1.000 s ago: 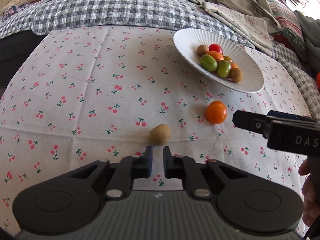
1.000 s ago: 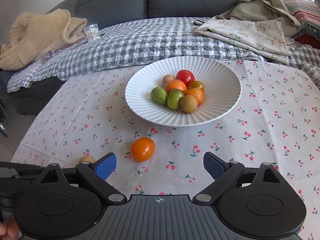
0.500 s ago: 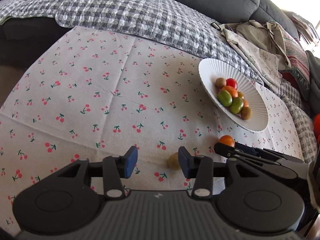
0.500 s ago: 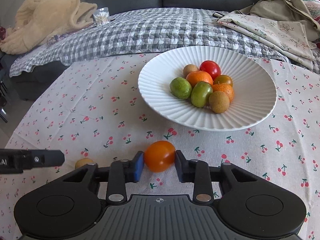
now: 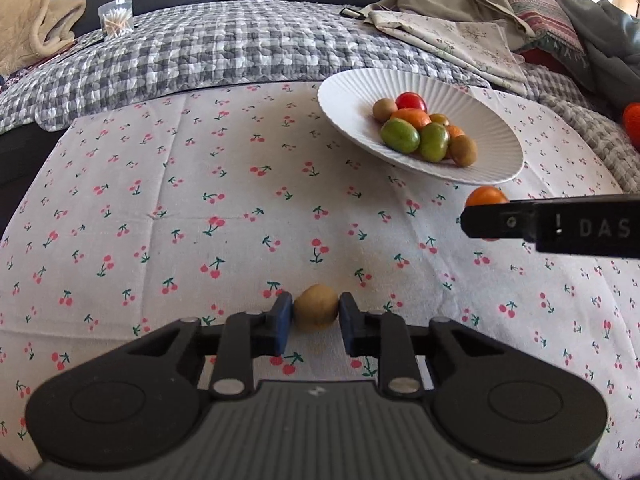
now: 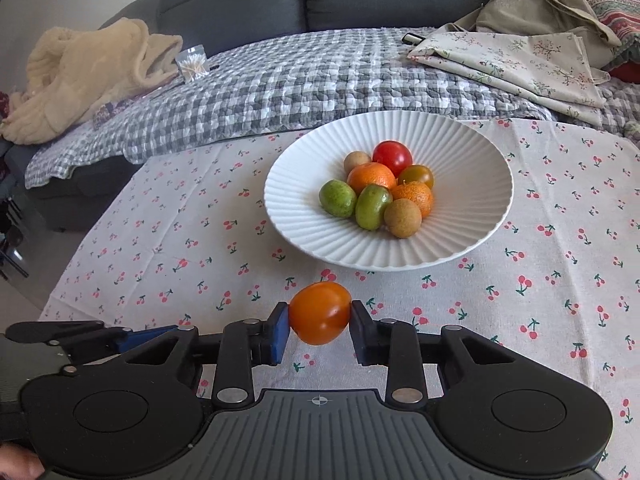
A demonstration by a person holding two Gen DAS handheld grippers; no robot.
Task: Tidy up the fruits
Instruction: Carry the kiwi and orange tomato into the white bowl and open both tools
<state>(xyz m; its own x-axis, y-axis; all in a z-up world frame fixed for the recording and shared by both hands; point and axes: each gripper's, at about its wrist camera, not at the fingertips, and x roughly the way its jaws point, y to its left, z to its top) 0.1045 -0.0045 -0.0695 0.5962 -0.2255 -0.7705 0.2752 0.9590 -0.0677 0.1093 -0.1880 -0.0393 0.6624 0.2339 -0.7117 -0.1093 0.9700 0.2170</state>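
Observation:
My left gripper (image 5: 316, 314) is shut on a small brown kiwi-like fruit (image 5: 316, 312) low over the cherry-print tablecloth. My right gripper (image 6: 319, 316) is shut on an orange tomato (image 6: 319, 313) and holds it a little above the cloth, in front of the white ribbed plate (image 6: 472, 184). The plate holds several fruits: red, orange, green and brown. In the left wrist view the plate (image 5: 352, 96) is at the upper right and the right gripper's finger crosses in from the right, hiding part of the orange tomato (image 5: 485, 196).
A grey checked quilt (image 6: 304, 76) and a grey sofa lie behind the table. A beige blanket (image 6: 80, 68) and a clear cup of cotton swabs (image 6: 192, 63) sit at the back left. Folded floral cloths (image 6: 520, 56) lie at the back right.
My left gripper closed on the brown fruit, which earlier lay free between its open fingers. My right gripper closed fully on the orange tomato and lifted it slightly.

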